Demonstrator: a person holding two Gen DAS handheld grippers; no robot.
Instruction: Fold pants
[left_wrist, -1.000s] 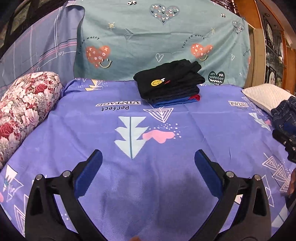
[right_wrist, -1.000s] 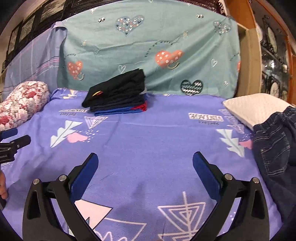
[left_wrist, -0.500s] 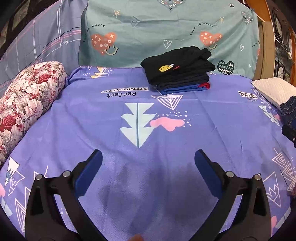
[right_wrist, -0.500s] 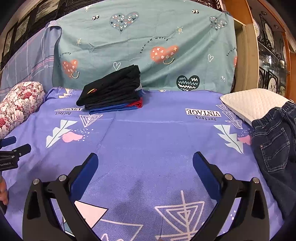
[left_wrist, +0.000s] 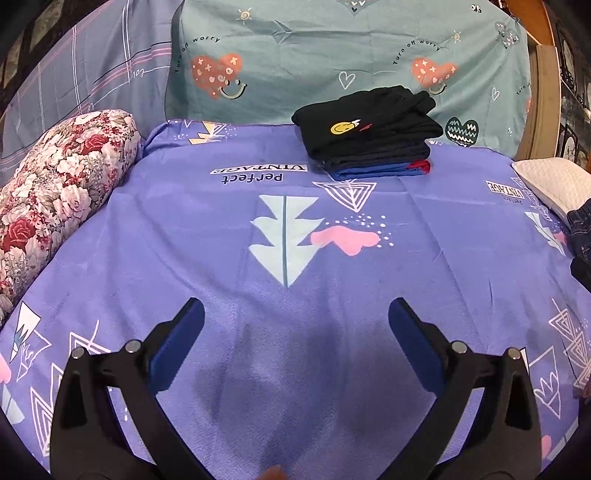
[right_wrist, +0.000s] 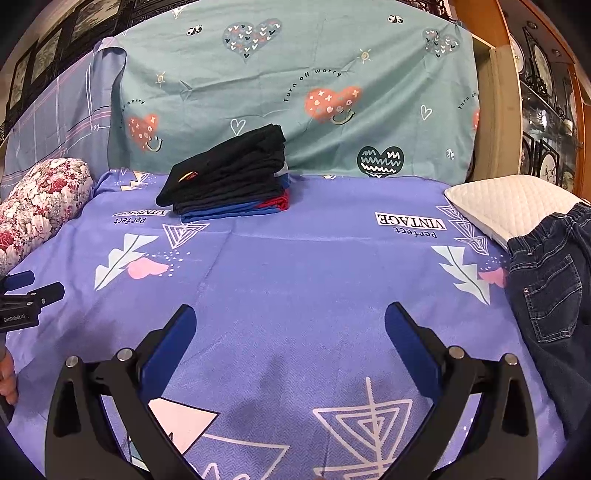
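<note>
**Both grippers wide and empty over the bed, jeans at the far right**

At the far left a flowered bolster (left_wrist: 55, 184) lies along the edge of the purple bedsheet (left_wrist: 184, 240), with a striped grey-blue cloth (left_wrist: 92, 74) hanging behind it. The left gripper (left_wrist: 295, 325) hovers over bare sheet, its blue-padded jaws spread wide and holding nothing; in the right wrist view it shows only as a dark tip at the left edge, with part of a hand (right_wrist: 7, 376) below it. Further along, a teal cloth with hearts (left_wrist: 332, 55) covers the back, and a stack of folded clothes (left_wrist: 369, 136) sits against it on the sheet: black pieces on top, one with a yellow smiley, blue and red at the bottom. The right gripper (right_wrist: 290, 328) also hangs above open sheet, jaws wide apart and empty. To the right, a white quilted pillow (right_wrist: 513, 203) rests at the edge of the bed. The dark jeans (right_wrist: 554, 295) lie unfolded at the far right, their waistband overlapping the pillow's corner, well apart from both grippers.
</note>
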